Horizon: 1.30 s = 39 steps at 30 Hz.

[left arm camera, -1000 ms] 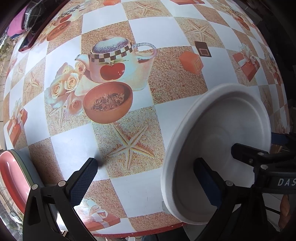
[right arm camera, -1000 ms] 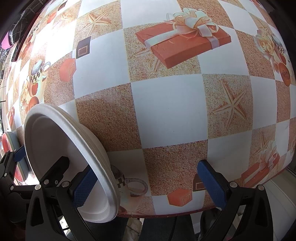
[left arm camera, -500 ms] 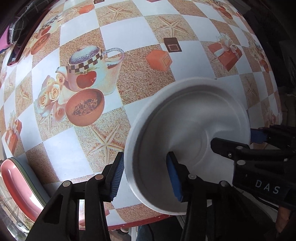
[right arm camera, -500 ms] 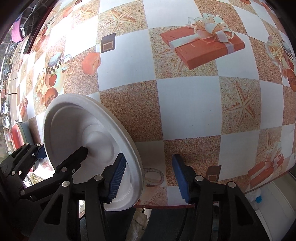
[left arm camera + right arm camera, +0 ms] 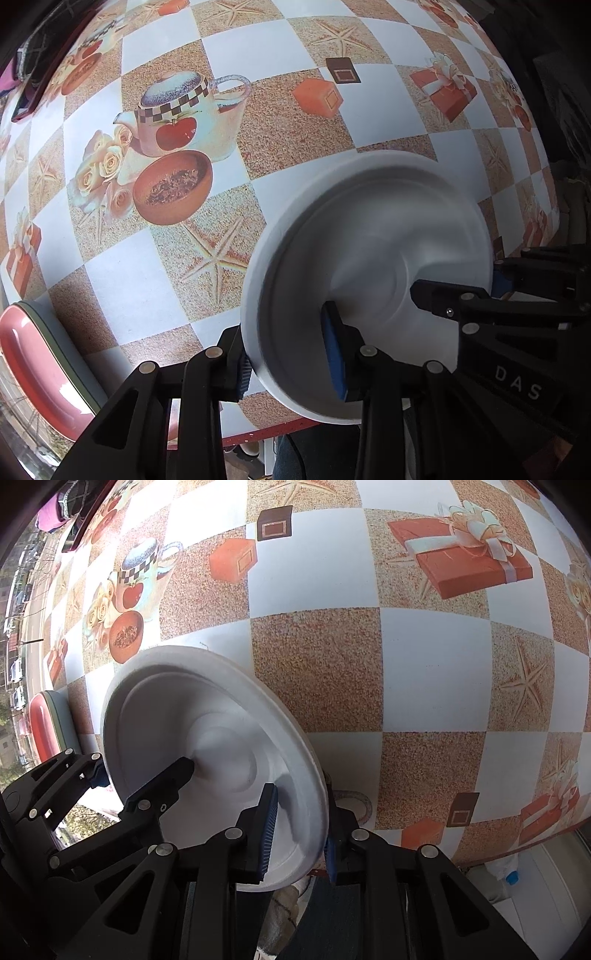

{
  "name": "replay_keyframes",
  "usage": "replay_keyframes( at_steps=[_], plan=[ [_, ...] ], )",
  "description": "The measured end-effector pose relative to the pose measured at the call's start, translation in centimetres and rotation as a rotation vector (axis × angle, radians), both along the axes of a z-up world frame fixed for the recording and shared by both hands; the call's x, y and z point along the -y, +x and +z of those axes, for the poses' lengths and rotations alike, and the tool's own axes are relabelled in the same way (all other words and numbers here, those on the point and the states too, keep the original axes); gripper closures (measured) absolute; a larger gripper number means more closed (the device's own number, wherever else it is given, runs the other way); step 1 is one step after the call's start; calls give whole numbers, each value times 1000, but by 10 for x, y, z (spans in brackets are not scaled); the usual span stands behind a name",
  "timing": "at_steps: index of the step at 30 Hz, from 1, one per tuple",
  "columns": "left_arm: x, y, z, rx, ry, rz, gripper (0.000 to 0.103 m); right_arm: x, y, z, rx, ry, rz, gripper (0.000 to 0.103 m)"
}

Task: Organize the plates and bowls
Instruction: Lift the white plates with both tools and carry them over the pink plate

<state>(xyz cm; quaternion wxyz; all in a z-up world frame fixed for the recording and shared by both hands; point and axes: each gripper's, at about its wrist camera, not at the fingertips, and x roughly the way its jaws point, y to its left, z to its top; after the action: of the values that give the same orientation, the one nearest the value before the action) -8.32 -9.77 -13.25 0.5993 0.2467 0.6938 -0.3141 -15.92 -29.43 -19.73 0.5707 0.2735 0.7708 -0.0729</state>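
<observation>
You have a white plate point(image 5: 373, 236) held on edge above the near side of the bench point(image 5: 229, 48), gripped from both sides. It is round and matte, with a broad flat rim, a stepped well and a raised ring at the centre; the finish looks like moulded foam or pulp, slightly blurred in the left wrist view.

Your left hand-held gripper point(image 5: 291, 363) is clamped on the plate's lower rim: one blue ribbed pad point(image 5: 334, 354) presses the inner face and the other finger sits behind the rim. Your right hand-held gripper point(image 5: 301, 836) is likewise clamped on the rim of the same plate point(image 5: 207, 738), with one blue pad point(image 5: 267, 834) on the concave face and the other behind the edge. Each gripper appears in the other's view, its black finger reaching across the plate's well toward the centre ring.

The plate stands nearly upright, tilted, its lower edge at or just past the bench's front edge.

The bench is covered by a glossy checkered cloth of white and sandy squares, printed with starfish, gift boxes, roses, a teapot point(image 5: 184, 110) and a brown bowl.

At the bench's left edge lies a pink dish point(image 5: 33, 373) with rounded corners and a pale green rim, glossy; it sits well apart from the white plate.
</observation>
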Motion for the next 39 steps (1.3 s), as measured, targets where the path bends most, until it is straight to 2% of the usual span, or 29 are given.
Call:
replay_keyframes(
  at_steps=[5,11,21,28,35,39],
  plan=[
    [-30,16,8,17,-17,12,66,-8,14,6,13,-3,36,79],
    [-47,30,21,43,-42,37,66,-2,27,20,41,-26,78,79],
    [-73,55,46,90,-77,65,66,-15,46,48,74,-63,125,79],
    [-96,71,75,134,-108,110,66,-33,66,65,109,-93,167,79],
    [-120,63,104,178,-128,168,66,-48,90,80,149,-116,221,79],
    [-101,68,94,198,-134,208,66,-55,103,87,166,-123,254,79]
  ],
)
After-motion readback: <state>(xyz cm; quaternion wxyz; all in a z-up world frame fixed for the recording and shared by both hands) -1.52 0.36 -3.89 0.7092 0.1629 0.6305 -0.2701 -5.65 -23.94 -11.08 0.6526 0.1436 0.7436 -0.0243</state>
